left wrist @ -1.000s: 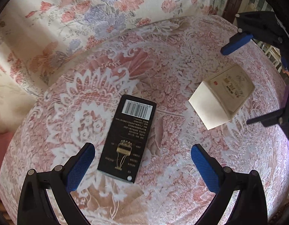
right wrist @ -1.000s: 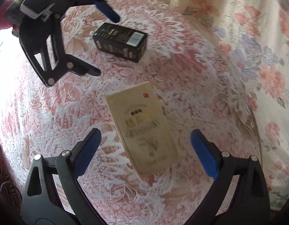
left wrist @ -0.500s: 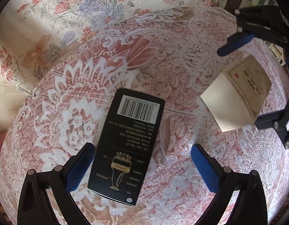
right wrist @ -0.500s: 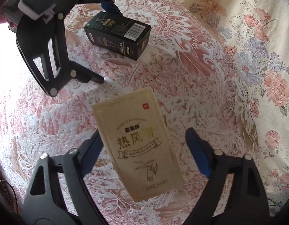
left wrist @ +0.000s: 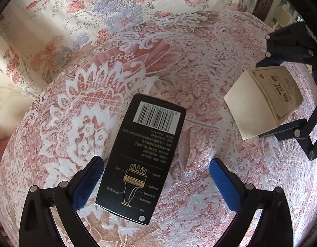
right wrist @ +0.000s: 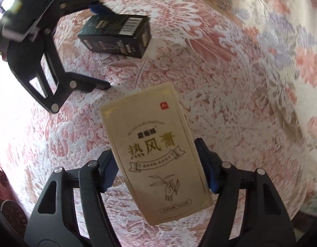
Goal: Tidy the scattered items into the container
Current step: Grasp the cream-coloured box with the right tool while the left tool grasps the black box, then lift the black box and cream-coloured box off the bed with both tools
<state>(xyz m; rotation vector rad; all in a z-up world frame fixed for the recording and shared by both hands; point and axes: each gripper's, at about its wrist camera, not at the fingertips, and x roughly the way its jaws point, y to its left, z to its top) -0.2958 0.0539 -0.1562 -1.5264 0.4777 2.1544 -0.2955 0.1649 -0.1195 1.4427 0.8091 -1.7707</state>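
**Two boxes between two pairs of jaws, container out of sight**

Right gripper (right wrist: 161,169): jaws closed in on the flat beige cardboard box with gold lettering (right wrist: 158,154), blue pads (right wrist: 109,170) pressed to its long edges, far end jutting well beyond the tips. Lifted or merely resting: not settled by these views. Left gripper (left wrist: 155,182): jaws wide apart, straddling the near end of the black rectangular cardboard box with a barcode label (left wrist: 142,160); left pad just beside the box edge, right pad well clear of it. Black box flat on the pink-and-white lace-patterned tablecloth (left wrist: 199,61) covering the round tabletop. No container visible in either view, so drop-off spot unknown.

Risks, as judged from here:
- Thin beige carton held near one end only: likely to pivot or sag between the pads, or crush under a hard squeeze.
- Off-centre straddle on the black box: closing from this pose likely to shove it sideways before the far pad arrives, twisting it out of line.
- Lace cloth apt to snag a low fingertip and drag.
- Grippers working near each other: possible collision on the way out.
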